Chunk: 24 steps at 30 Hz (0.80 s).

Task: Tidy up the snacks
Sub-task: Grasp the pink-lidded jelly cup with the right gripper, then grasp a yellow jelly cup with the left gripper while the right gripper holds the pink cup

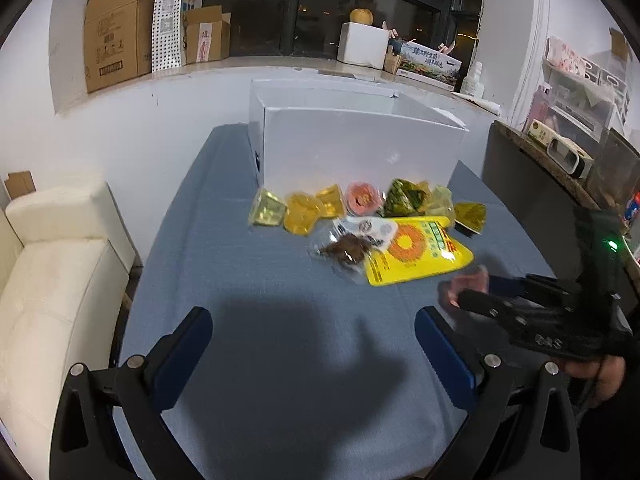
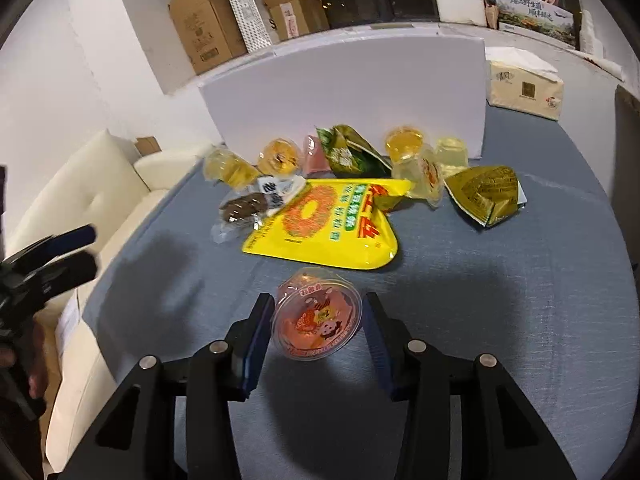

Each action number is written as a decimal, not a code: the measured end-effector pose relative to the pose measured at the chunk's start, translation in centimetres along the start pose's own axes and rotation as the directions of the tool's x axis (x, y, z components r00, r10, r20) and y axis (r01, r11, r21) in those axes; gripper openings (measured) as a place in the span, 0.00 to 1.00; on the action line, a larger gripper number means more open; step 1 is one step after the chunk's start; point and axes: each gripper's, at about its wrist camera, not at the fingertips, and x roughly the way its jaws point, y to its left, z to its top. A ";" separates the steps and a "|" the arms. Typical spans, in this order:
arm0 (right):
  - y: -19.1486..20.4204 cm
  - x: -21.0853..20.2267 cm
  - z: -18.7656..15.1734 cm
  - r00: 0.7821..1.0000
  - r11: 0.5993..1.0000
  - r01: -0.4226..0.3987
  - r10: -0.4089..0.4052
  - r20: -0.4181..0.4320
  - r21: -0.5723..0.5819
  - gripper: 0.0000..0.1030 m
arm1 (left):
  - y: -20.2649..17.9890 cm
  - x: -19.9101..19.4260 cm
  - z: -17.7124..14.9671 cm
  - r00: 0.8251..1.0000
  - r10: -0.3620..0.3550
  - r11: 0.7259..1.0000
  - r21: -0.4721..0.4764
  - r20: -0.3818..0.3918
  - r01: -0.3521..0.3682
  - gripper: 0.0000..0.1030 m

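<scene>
Left view: left gripper point(image 1: 314, 334) tilts down, fingers wide over bare blue surface point(image 1: 248, 280), snacks by the white box point(image 1: 360, 144). Right view: right gripper point(image 2: 318, 320) angles down, fingers clasping the pink jelly cup point(image 2: 316, 320).

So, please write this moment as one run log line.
right hand-held gripper: closed on pink jelly cup | left hand-held gripper: open, empty | white box: open

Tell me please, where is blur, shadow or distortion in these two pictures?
Left wrist view: the right gripper is motion-blurred, a dark shadow lies on the blue tablecloth. Right wrist view: the left gripper is blurred, the pink jelly cup sharp; fisheye bends both.
</scene>
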 end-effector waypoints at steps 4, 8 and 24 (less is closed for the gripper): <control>0.4 -1.3 0.1 0.999 1.000 -0.005 0.005 0.032 -0.001 0.48 | 1.0 1.7 1.6 1.000 0.013 1.000 0.013 -0.004 -0.013 1.00; 1.0 -2.7 -0.1 0.998 1.000 -0.015 0.015 0.053 -0.001 0.48 | 2.8 4.6 3.9 0.997 0.076 0.997 0.028 -0.013 -0.076 1.00; 2.4 -4.1 -0.3 0.998 1.000 0.007 -0.005 0.060 -0.031 0.48 | 7.8 13.6 7.8 0.996 0.055 0.998 0.023 -0.073 -0.053 0.98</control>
